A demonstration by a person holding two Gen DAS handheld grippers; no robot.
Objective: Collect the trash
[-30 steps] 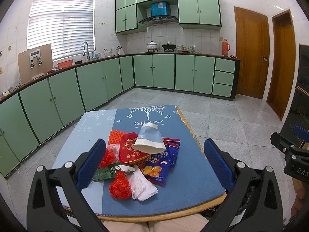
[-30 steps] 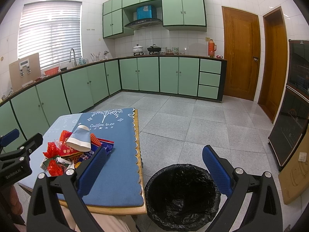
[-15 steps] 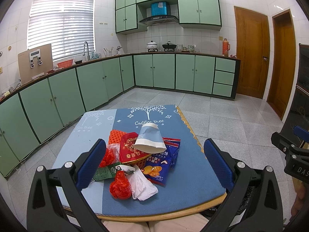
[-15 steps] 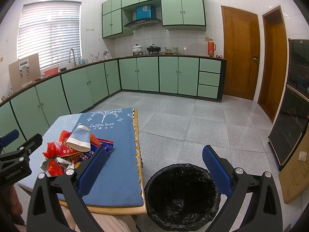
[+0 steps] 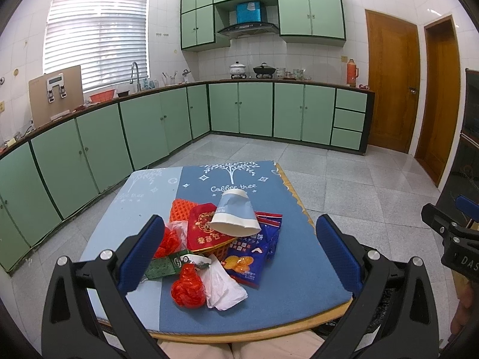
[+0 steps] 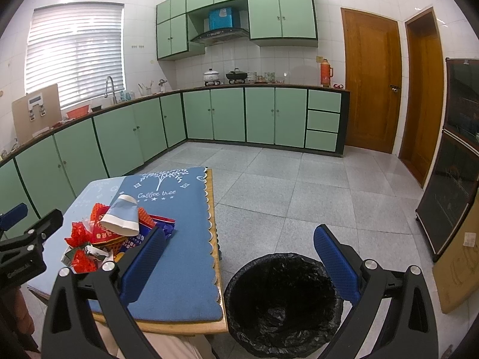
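A heap of trash lies on the blue-covered table (image 5: pixel 305 269): a tipped blue-and-white paper cup (image 5: pixel 235 214), a red packet (image 5: pixel 203 230), a blue snack bag (image 5: pixel 250 254), a red crumpled wrapper (image 5: pixel 188 287), a white plastic bag (image 5: pixel 223 285) and a green wrapper (image 5: pixel 163 266). My left gripper (image 5: pixel 239 257) is open and empty, held just in front of the heap. My right gripper (image 6: pixel 239 263) is open and empty, above the gap between the table edge and a black-lined bin (image 6: pixel 283 302). The heap also shows in the right wrist view (image 6: pixel 119 224).
The bin stands on the tiled floor right of the table (image 6: pixel 185 284). Green kitchen cabinets (image 5: pixel 149 122) run along the left and back walls. Wooden doors (image 5: pixel 392 83) and a dark cabinet (image 6: pixel 455 155) stand to the right.
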